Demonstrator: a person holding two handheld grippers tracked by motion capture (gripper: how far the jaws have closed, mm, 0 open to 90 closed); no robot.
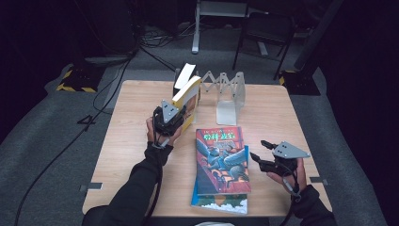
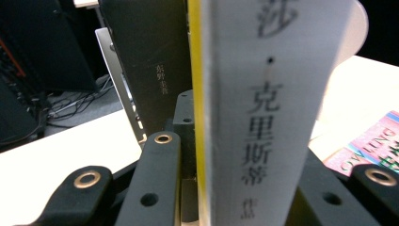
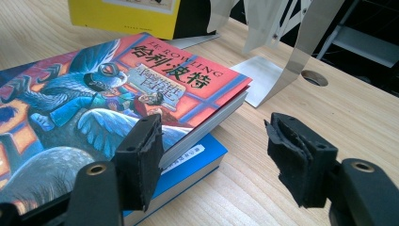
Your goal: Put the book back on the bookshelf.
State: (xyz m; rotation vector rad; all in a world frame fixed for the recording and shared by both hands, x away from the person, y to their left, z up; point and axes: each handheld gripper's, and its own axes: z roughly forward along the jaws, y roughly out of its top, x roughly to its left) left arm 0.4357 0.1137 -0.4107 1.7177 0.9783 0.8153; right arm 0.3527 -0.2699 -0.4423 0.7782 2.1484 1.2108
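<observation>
My left gripper (image 1: 180, 112) is shut on a yellow-covered book (image 1: 187, 92), holding it upright by its pale spine (image 2: 263, 117) at the back of the table. Just behind it a black book (image 1: 182, 78) leans against the left plate of a metal expanding book rack (image 1: 225, 92). To the right, my right gripper (image 1: 260, 151) stands open with nothing between its jaws. It sits just off the right edge of a red illustrated book (image 3: 117, 89), which lies on a blue book (image 3: 200, 157).
The wooden table (image 1: 136, 141) has bare room on its left side and along its right edge. The rack's flat base plate (image 3: 261, 75) lies on the table beyond the stack. Cables and stands cover the dark floor behind.
</observation>
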